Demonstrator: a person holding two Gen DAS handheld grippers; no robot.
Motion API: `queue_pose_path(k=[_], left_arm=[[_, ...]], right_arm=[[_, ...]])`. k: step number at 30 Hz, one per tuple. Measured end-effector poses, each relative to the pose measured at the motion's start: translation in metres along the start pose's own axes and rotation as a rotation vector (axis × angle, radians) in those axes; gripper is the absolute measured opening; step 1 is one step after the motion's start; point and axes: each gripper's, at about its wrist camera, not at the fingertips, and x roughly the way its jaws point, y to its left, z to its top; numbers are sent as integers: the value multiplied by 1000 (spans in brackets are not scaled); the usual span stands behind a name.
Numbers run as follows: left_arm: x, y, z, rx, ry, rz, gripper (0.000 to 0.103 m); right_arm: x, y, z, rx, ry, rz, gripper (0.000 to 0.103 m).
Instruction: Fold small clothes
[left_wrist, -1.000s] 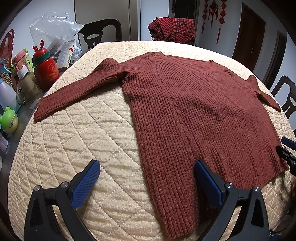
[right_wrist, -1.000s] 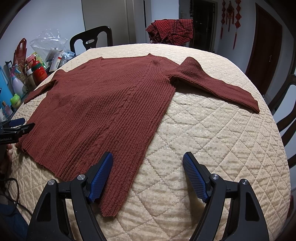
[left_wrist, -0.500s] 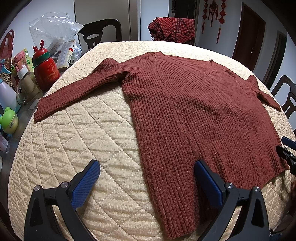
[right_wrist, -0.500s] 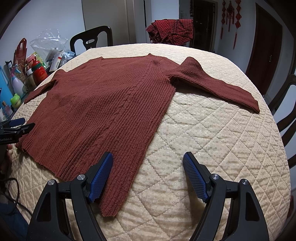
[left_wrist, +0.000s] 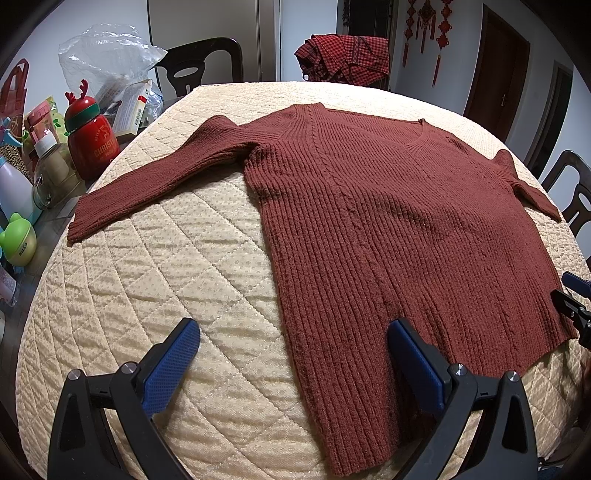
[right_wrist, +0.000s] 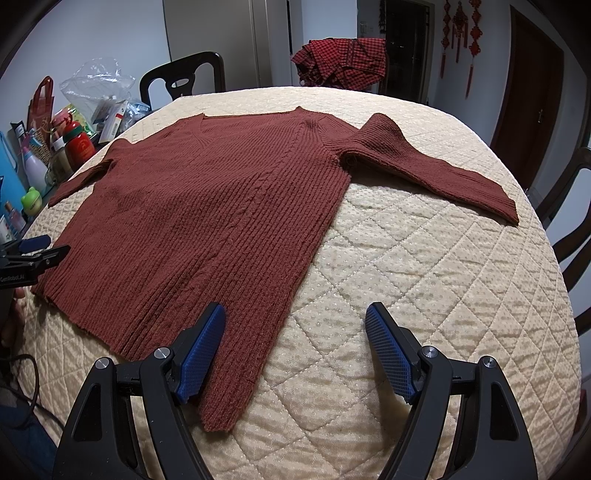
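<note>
A rust-red ribbed sweater (left_wrist: 388, 229) (right_wrist: 207, 221) lies flat and spread out on the cream quilted table cover (left_wrist: 166, 277) (right_wrist: 424, 277), both sleeves stretched outward. My left gripper (left_wrist: 293, 332) is open above the hem's left corner, its right finger over the knit and its left finger over bare quilt. My right gripper (right_wrist: 295, 325) is open above the hem's right corner, its left finger over the knit. Each gripper's blue tip shows at the edge of the other's view. Neither holds anything.
Bottles, a red reindeer flask (left_wrist: 92, 140), a green toy (left_wrist: 18, 240) and a plastic bag (left_wrist: 103, 62) crowd the table's left side. A red checked garment (left_wrist: 343, 55) hangs on a chair at the far end. Dark chairs (left_wrist: 199, 62) ring the table.
</note>
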Motion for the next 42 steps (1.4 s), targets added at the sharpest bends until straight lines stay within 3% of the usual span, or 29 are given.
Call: queue_pose_path(k=[42], left_arm=[[-2, 4, 2, 0, 6, 2, 103]], right_arm=[[1, -1, -3, 1, 12, 1, 78]])
